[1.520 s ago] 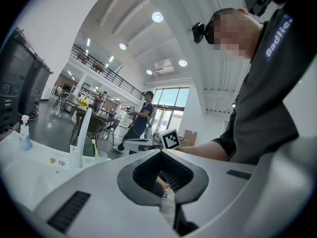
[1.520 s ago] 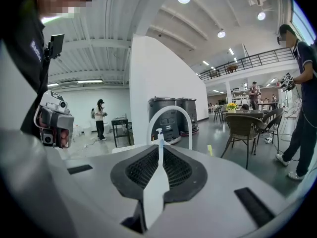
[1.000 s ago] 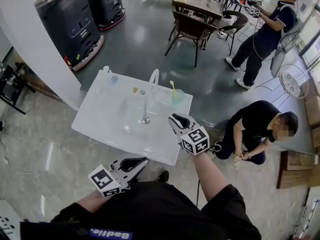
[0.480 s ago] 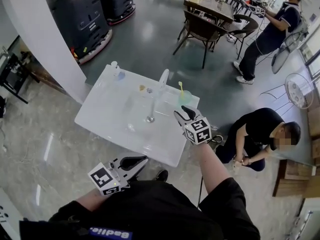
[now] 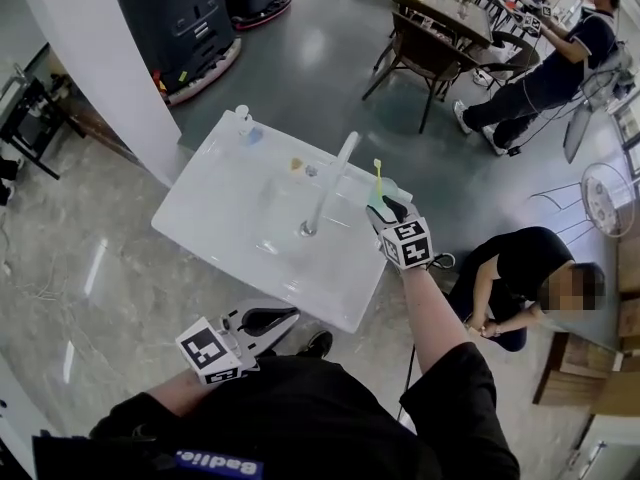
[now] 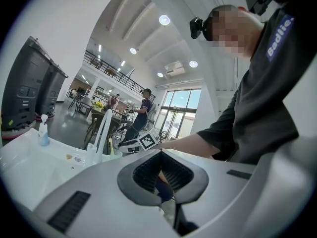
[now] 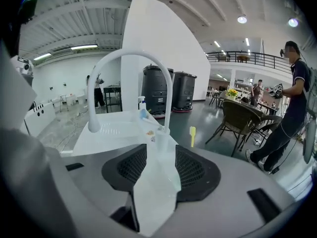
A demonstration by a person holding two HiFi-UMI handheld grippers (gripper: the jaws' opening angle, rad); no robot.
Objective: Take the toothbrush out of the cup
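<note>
A yellow-green toothbrush [image 5: 378, 171] stands upright in a pale translucent cup [image 5: 372, 204] at the far right corner of the white sink [image 5: 215, 203]. My right gripper [image 5: 392, 207] is right at the cup, which it partly hides. Its jaws have just been opening and stand open. In the right gripper view the brush head [image 7: 192, 133] rises just past the right pad, to the right of the gap of my right gripper [image 7: 161, 148]. Only the sink top shows between the pads. My left gripper [image 5: 285, 317] is shut and empty, held back by my body below the sink's near edge.
A tall white faucet [image 5: 330, 180] arches over the basin, left of the cup. A soap bottle [image 5: 243, 120] stands at the far left corner. A person crouches on the floor [image 5: 520, 268] right of the sink. Chairs and a table [image 5: 440, 38] stand beyond, black machines [image 5: 180, 18] at the back left.
My right gripper has moved away from me over the sink's right side to the cup, and its jaws have widened. The left gripper has stayed where it was.
</note>
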